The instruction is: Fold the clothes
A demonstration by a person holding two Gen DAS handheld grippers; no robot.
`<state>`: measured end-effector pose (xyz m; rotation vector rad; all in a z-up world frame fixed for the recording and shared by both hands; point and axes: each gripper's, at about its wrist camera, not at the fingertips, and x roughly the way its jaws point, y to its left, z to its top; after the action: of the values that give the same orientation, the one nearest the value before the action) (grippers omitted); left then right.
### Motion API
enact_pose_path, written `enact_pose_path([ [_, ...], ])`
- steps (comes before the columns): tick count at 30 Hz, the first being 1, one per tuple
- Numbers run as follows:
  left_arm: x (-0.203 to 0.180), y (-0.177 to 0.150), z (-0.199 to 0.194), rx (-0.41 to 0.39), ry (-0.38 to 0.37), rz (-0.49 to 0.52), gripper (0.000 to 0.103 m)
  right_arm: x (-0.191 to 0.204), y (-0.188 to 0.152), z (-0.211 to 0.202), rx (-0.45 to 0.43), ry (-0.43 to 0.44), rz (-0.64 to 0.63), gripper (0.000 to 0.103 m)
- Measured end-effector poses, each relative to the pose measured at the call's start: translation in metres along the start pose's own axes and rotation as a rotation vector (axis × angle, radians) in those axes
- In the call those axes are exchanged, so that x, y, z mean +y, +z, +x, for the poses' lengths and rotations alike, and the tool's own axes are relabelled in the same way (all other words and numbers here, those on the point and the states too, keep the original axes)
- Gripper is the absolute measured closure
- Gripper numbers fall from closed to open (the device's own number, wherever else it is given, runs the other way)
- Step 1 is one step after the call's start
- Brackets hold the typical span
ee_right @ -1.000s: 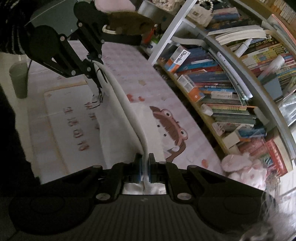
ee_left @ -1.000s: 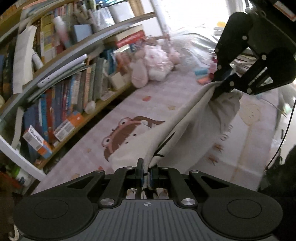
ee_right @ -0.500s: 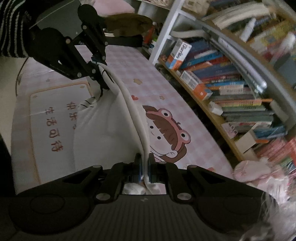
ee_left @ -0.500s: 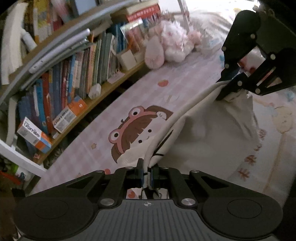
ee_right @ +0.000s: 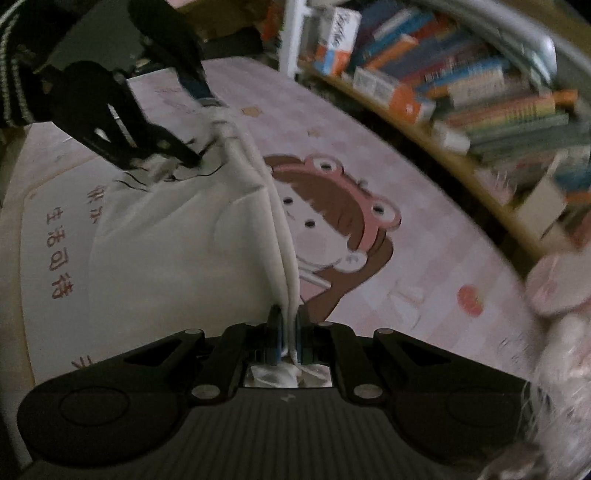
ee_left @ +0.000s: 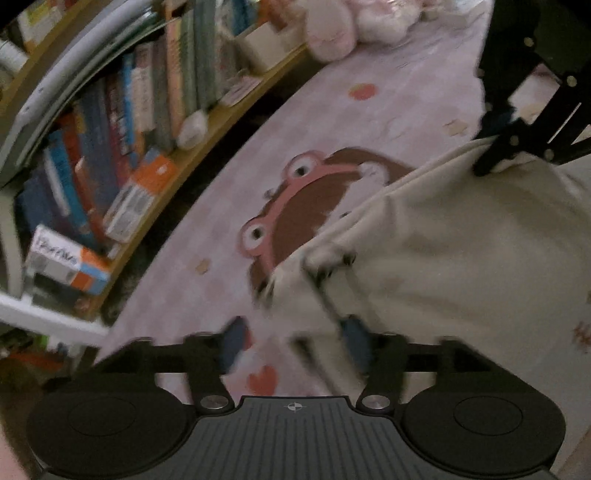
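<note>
Your left hand-held gripper (ee_left: 291, 345) has its jaws spreading apart right now, blue pads wide, blurred; the cream-white fabric garment (ee_left: 443, 258) corner lies loose between them, right pad about at the cloth edge, no clamp on it

Your right hand-held gripper (ee_right: 287, 332) has jaws pressed together, clamped on the garment's folded edge (ee_right: 284, 273); cloth bunches up behind the pads

The garment sits on the pink checked play mat with a brown-haired cartoon child in a pink frog hat (ee_right: 332, 206), draped over the mat's near side and over the cream panel with red characters (ee_right: 59, 258). Its folded ridge runs from your right gripper up to the far left, where your left gripper (ee_right: 192, 147) shows over the far corner, one finger up and one down beside black thread-like marks on the cloth. Striped sleeve (ee_right: 14, 92) at far left edge

Curved wooden bookshelf packed with books and boxes (ee_left: 122, 155) runs along the mat's far side, just beside it. Pink plush toy (ee_left: 343, 26) at the mat's end by the shelf, blurred
</note>
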<state>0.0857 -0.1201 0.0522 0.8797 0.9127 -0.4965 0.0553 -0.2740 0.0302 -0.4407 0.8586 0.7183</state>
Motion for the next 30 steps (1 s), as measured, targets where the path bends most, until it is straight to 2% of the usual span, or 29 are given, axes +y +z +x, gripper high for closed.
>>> enact_pose_path([
  [3, 0.016, -0.015, -0.003, 0.009, 0.032, -0.043, 0.028, -0.009, -0.005, 0.008, -0.008, 0.018, 0.076, 0.095],
  [5, 0.028, -0.029, -0.011, -0.038, -0.003, -0.147, 0.029, -0.014, -0.007, 0.011, -0.032, 0.008, 0.129, 0.091],
  [6, 0.034, -0.036, -0.015, -0.062, -0.021, -0.199, 0.029, -0.017, -0.008, 0.013, -0.043, -0.01, 0.171, 0.083],
  [7, 0.04, -0.043, -0.018, -0.091, -0.061, -0.279, 0.031, -0.021, -0.009, 0.014, -0.055, -0.028, 0.214, 0.079],
  [11, 0.053, -0.078, -0.016, -0.186, -0.216, -0.603, 0.059, -0.03, -0.025, -0.002, -0.148, -0.105, 0.472, 0.078],
  [14, 0.056, -0.101, 0.0, -0.231, -0.294, -0.769, 0.066, -0.027, -0.04, -0.024, -0.212, -0.151, 0.64, 0.077],
  [17, 0.05, -0.112, 0.012, -0.264, -0.339, -0.812, 0.066, -0.011, -0.059, -0.046, -0.256, -0.128, 0.809, 0.076],
  [21, 0.04, -0.115, 0.021, -0.27, -0.391, -0.771, 0.066, 0.016, -0.088, -0.056, -0.253, -0.107, 1.082, 0.076],
  [24, 0.036, -0.117, 0.028, -0.275, -0.428, -0.757, 0.067, 0.031, -0.102, -0.056, -0.288, -0.074, 1.259, 0.076],
  [28, 0.043, -0.125, 0.035, -0.297, -0.491, -0.829, 0.068, 0.045, -0.101, -0.055, -0.3, -0.088, 1.341, 0.078],
  [30, 0.046, -0.13, 0.034, -0.313, -0.529, -0.881, 0.079, 0.048, -0.098, -0.052, -0.278, -0.132, 1.339, 0.092],
])
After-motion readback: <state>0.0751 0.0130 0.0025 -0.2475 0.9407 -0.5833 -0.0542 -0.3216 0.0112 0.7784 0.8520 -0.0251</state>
